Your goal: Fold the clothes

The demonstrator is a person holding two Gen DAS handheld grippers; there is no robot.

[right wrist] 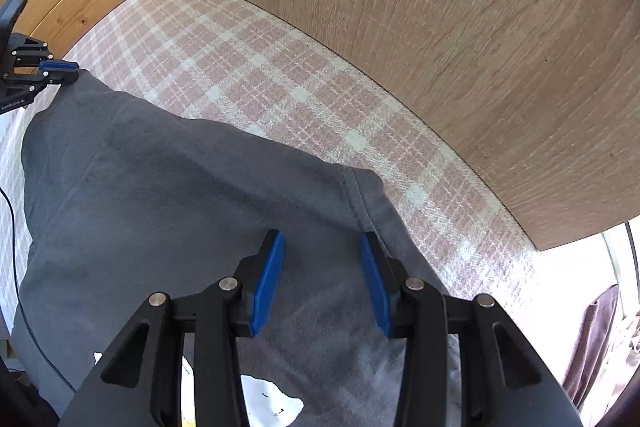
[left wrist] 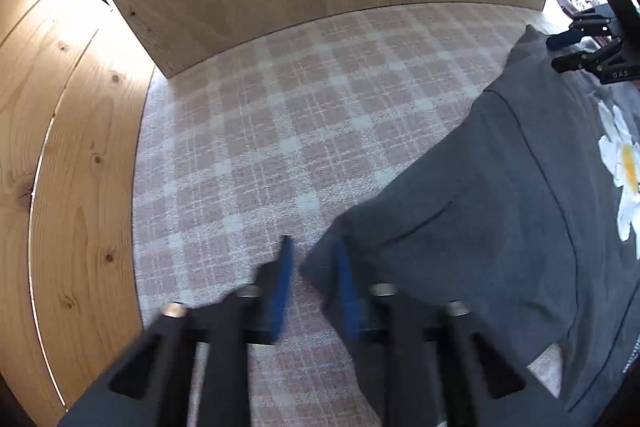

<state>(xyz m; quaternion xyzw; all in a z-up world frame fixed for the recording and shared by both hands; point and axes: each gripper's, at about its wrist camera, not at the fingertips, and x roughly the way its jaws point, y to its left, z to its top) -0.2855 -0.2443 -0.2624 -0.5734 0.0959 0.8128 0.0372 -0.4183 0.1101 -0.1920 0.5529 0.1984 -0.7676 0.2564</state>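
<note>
One grey daisy-print T-shirt (left wrist: pixel 500 195) on pink plaid cloth (left wrist: pixel 256 131), left gripper (left wrist: pixel 312 259) gaping at its corner, right gripper (right wrist: pixel 322 247) gaping, empty, "GenRobot.AI" lettering on the left gripper body.

Left gripper (left wrist: pixel 310 267) low, jaws parted, blue pads (left wrist: pixel 285 283) a narrow gap apart. Right gripper (right wrist: pixel 322 247) at far right, jaws wide, pointing down.

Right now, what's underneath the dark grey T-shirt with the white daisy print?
The dark grey T-shirt lies spread on a pink-and-white plaid cloth, which shows all around its edges. Whatever lies beneath the shirt's middle is covered, so I cannot tell if anything else is there.
</note>
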